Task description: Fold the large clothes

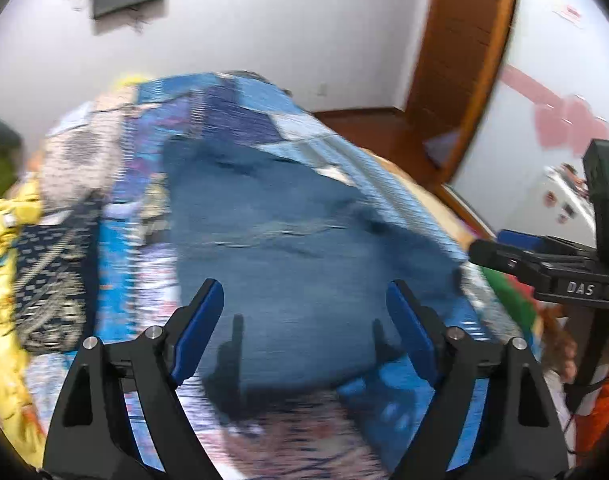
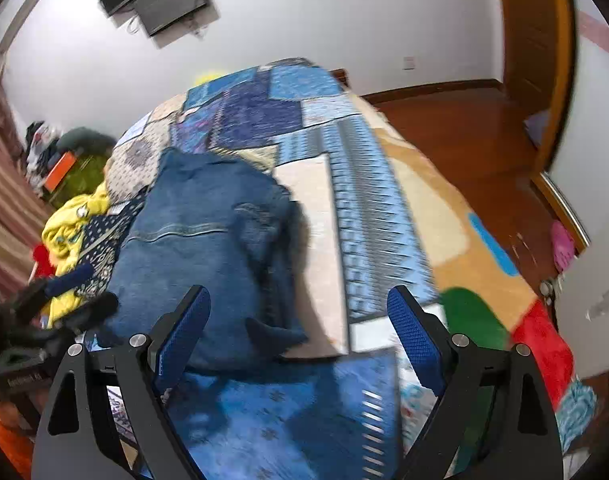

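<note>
A blue denim garment point(image 1: 296, 240) point(image 2: 192, 240) lies folded on a patchwork bedspread point(image 1: 240, 116) point(image 2: 264, 112). My left gripper point(image 1: 304, 286) hovers over the garment's near end, open, with nothing between its blue pads. My right gripper point(image 2: 299, 292) is open too, above the garment's right edge and the bedspread, and holds nothing. In the left wrist view the right gripper point(image 1: 500, 246) reaches in from the right edge. In the right wrist view the left gripper point(image 2: 76, 292) is a blurred shape at the lower left. Both views are motion-blurred.
A yellow garment point(image 1: 0, 216) point(image 2: 64, 228) and a dark patterned one point(image 1: 52, 272) point(image 2: 104, 232) lie heaped left of the denim. A tan blanket with green and red patches point(image 2: 444, 208) covers the bed's right side. Wooden floor point(image 2: 456, 120) and a door lie beyond.
</note>
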{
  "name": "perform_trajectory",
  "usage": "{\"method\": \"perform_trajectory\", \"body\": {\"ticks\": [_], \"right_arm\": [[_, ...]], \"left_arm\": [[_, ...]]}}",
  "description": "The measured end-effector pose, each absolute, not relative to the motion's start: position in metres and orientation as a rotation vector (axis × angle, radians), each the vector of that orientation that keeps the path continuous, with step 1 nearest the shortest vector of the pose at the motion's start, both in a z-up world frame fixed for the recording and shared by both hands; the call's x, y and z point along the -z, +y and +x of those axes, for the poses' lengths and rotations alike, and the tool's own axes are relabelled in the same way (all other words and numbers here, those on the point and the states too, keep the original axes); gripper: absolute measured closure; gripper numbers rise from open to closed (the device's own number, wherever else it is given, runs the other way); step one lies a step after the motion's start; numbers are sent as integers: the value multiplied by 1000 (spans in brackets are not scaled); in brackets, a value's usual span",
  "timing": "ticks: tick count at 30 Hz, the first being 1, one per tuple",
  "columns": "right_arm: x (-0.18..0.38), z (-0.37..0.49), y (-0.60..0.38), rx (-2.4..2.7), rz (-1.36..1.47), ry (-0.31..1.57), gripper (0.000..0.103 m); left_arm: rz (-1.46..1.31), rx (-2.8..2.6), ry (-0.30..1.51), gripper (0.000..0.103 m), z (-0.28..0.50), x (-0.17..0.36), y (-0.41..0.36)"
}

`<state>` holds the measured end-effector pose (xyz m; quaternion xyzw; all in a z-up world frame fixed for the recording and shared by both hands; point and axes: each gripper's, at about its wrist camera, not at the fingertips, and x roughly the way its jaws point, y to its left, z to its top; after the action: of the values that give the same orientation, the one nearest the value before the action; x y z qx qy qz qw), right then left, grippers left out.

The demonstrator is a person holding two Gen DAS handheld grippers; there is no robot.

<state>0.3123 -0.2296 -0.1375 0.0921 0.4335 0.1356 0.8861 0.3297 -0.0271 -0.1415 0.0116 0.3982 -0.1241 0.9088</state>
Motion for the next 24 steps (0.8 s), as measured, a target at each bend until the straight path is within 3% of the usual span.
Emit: {"method": "perform_trajectory", "body": {"ticks": [12, 24], "right_arm": [[194, 337, -212, -330, 105, 1059, 14], [155, 344, -208, -369, 17, 999, 12]], "left_arm": [[2, 129, 919, 15, 328, 190, 30], [69, 111, 882, 15, 340, 170, 34]]}}
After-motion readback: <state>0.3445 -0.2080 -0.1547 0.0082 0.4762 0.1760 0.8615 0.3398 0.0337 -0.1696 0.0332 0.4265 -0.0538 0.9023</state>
